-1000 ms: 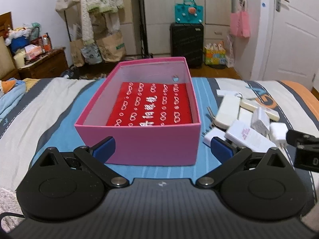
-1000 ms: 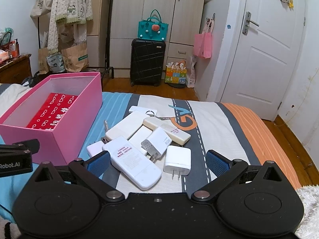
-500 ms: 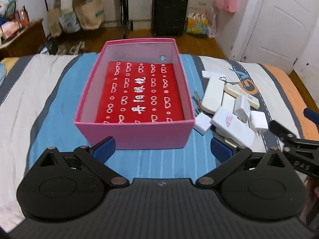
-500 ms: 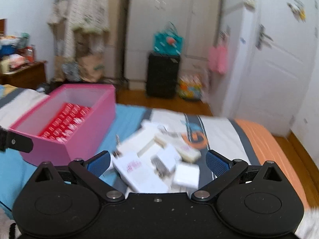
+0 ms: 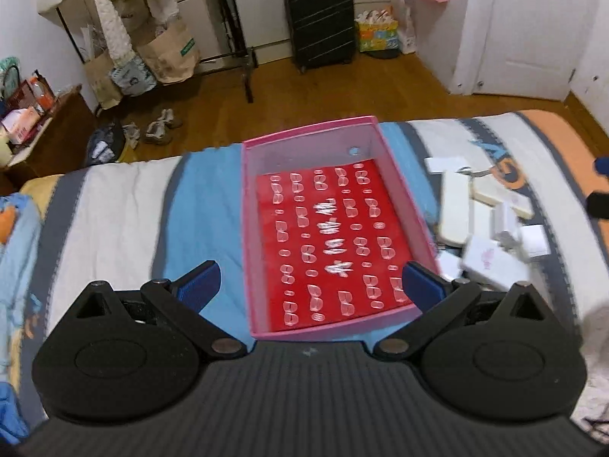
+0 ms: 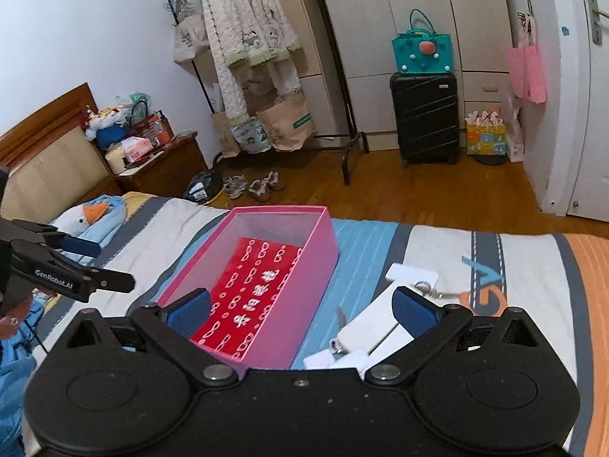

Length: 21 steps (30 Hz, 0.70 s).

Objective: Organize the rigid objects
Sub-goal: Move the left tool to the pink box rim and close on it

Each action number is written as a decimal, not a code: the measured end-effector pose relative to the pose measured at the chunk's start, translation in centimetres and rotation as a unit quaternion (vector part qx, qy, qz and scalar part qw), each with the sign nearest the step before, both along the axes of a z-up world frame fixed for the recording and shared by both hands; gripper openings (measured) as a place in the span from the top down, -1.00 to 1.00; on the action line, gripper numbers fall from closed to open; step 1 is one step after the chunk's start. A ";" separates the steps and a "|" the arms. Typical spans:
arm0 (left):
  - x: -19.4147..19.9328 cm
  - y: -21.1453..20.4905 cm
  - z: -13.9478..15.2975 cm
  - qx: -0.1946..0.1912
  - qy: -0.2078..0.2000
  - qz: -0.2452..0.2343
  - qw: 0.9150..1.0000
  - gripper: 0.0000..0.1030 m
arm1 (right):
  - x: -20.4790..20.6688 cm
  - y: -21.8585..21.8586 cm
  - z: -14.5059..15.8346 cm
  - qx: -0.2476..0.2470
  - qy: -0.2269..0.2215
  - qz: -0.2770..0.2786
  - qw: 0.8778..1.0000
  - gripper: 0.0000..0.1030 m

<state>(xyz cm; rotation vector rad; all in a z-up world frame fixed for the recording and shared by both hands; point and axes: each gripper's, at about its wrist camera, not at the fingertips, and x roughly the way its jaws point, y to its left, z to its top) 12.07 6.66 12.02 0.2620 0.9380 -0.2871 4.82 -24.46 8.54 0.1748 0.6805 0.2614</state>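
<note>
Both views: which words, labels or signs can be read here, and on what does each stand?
"GenRobot.AI": on the left gripper, seen from the right wrist.
White characters on the red sheet in the pink box: too blurred to read.
Pink label on a white charger: blurred.

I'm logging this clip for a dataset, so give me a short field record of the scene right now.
surface: striped bed cover
container: pink box, open top, red printed sheet on its floor
loose items: white chargers and cases piled beside the box, none inside it
left claw: open, holds nothing, over the box
right claw: open, holds nothing
</note>
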 end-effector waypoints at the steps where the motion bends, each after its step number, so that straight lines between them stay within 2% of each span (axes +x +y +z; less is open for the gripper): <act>1: 0.6 0.2 -0.1 0.000 0.001 0.000 1.000 -0.99 | 0.5 0.1 0.1 -0.001 0.002 -0.001 1.000 -0.99; 5: 3.2 1.0 -2.0 -0.011 0.011 0.012 1.000 -0.95 | 3.3 0.0 -0.9 0.026 0.038 0.001 0.999 -0.99; 10: 6.2 1.4 -5.3 -0.011 0.020 0.032 0.999 -0.87 | 6.4 0.1 -3.4 0.047 0.078 -0.003 0.996 -0.88; 15: 9.6 1.6 -8.1 0.012 0.021 0.067 0.997 -0.87 | 8.1 -0.4 -6.5 0.053 0.104 -0.024 0.993 -0.72; 19: 12.2 2.5 -9.7 -0.023 0.034 0.098 0.994 -0.87 | 9.3 -1.2 -9.2 0.057 0.119 -0.044 0.990 -0.63; 21: 12.8 2.9 -10.7 -0.028 0.043 0.103 0.993 -0.87 | 9.8 -1.7 -10.7 0.063 0.128 -0.050 0.989 -0.54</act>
